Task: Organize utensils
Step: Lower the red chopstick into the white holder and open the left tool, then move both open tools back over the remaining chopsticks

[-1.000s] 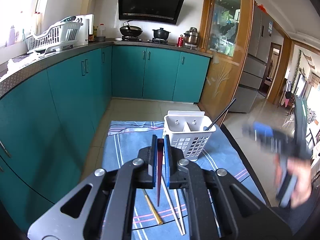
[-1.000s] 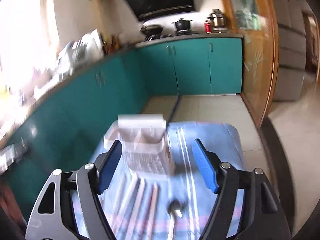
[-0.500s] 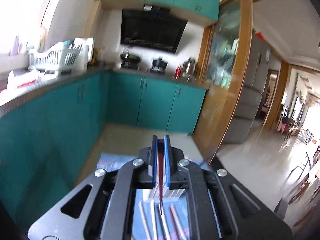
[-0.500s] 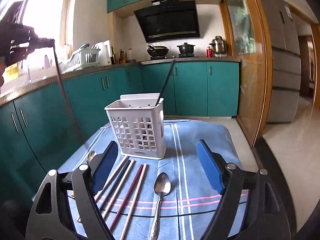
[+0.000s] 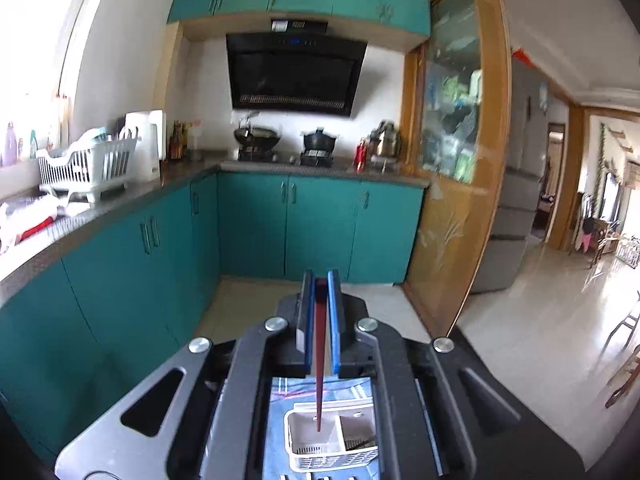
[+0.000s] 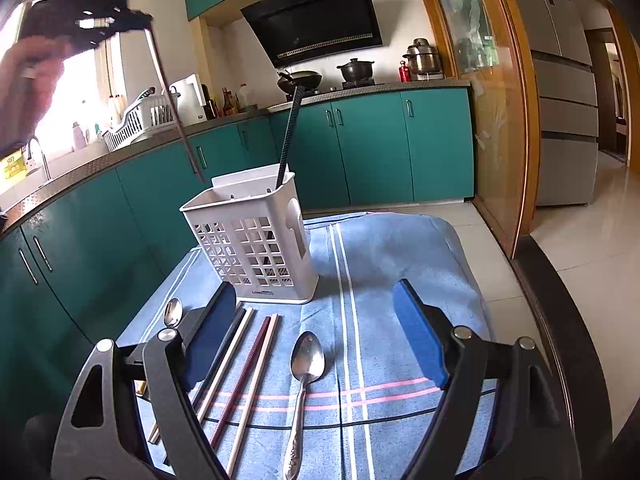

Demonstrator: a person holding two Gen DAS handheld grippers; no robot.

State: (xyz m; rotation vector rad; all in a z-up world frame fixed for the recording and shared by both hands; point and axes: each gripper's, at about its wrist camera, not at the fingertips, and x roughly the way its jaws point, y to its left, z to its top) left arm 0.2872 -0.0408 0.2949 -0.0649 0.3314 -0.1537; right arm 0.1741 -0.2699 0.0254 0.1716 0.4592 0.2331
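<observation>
My left gripper is shut on a dark red chopstick that hangs down with its tip over the left compartment of the white utensil caddy. From the right wrist view the left gripper is high at upper left, the chopstick slanting toward the caddy. A black chopstick stands in the caddy. My right gripper is open and empty, low over several loose chopsticks and a steel spoon.
A blue striped cloth covers the table. A second spoon lies at the cloth's left side. Teal cabinets and a counter with a dish rack stand behind. The table's dark edge runs along the right.
My left gripper has risen high with the red chopstick and now points down over the caddy. My right gripper has steadied low behind the loose utensils, still open.
</observation>
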